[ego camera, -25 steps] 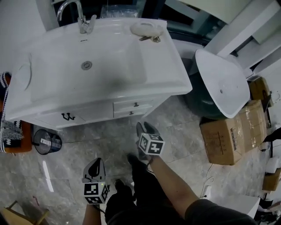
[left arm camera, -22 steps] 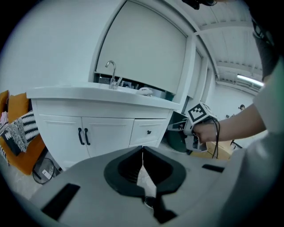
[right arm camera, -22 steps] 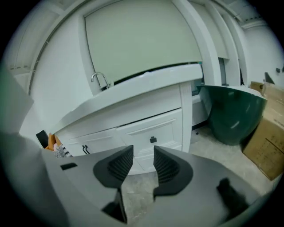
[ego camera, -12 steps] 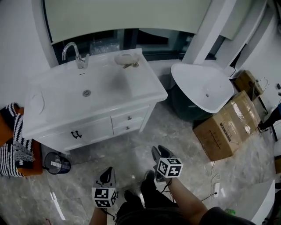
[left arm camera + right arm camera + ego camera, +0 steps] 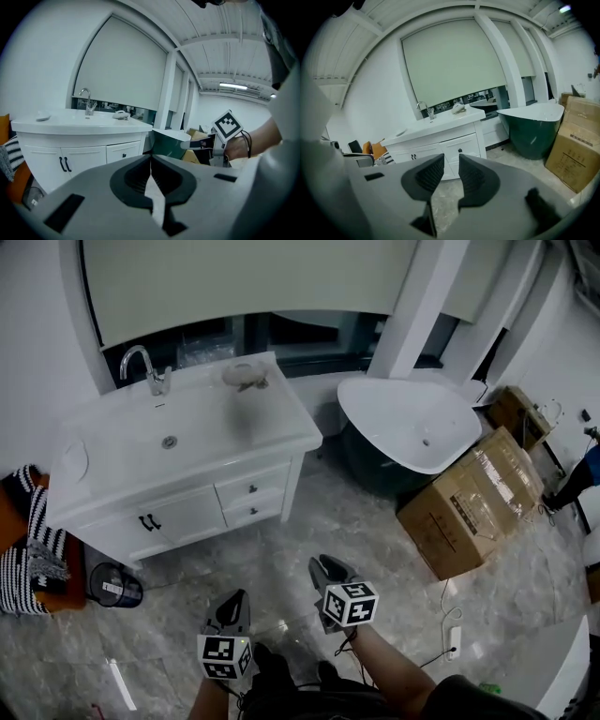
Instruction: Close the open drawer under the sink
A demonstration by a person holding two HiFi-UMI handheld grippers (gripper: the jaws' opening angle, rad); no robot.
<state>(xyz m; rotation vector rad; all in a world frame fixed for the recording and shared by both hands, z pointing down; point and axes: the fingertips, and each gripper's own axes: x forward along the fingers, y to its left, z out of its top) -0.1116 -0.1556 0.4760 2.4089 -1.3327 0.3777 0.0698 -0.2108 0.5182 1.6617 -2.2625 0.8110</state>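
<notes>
The white sink cabinet [image 5: 178, 442] stands at the left against the wall. Its two small drawers [image 5: 251, 500] sit flush with the front, and they show that way in the left gripper view [image 5: 123, 152] and the right gripper view [image 5: 459, 145] too. My left gripper [image 5: 232, 604] hangs over the floor well short of the cabinet, its jaws shut with nothing in them [image 5: 151, 157]. My right gripper [image 5: 321, 566] is beside it, also far from the drawers. Its jaws [image 5: 451, 161] are closing, a narrow gap is still between them and nothing is in it.
A dark green tub with a white rim [image 5: 412, 432] stands right of the cabinet, with cardboard boxes [image 5: 469, 502] beyond it. A small bin [image 5: 112, 587] and a striped basket [image 5: 33, 559] sit at the cabinet's left. A cable and plug [image 5: 452, 638] lie on the marble floor.
The view has pulled back from the cabinet, which now looks smaller and farther away. Both grippers have come away from the drawers with it.
</notes>
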